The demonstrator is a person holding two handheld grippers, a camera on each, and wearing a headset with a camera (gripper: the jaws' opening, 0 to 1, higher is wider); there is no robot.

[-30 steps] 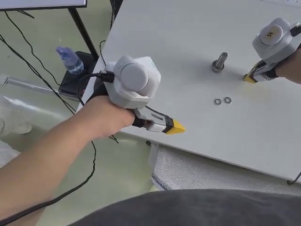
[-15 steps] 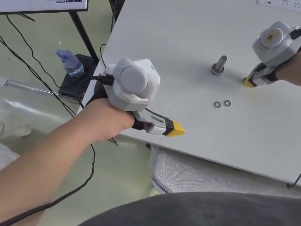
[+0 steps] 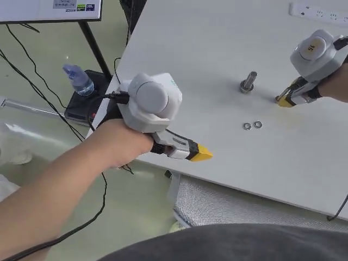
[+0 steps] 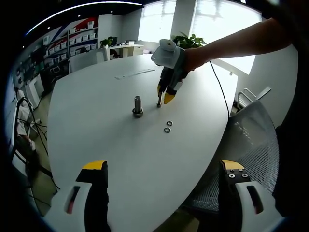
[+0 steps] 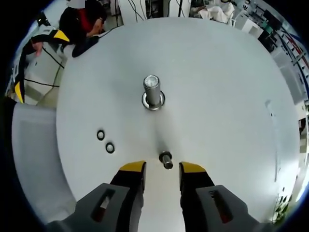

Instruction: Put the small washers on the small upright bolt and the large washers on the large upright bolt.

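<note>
Water bottle (image 3: 78, 79) on the floor, left gripper (image 3: 202, 154) spread wide at the white table (image 3: 206, 38) edge, large upright bolt (image 3: 248, 81), two small washers (image 3: 252, 125) lying nearby, small upright bolt (image 5: 165, 158) just ahead of the right gripper (image 3: 283, 100), slightly parted, empty.

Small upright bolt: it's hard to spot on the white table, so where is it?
In the right gripper view, the small silver upright bolt stands just ahead of the open right hand-held gripper, with the large silver upright bolt beyond it.
</note>
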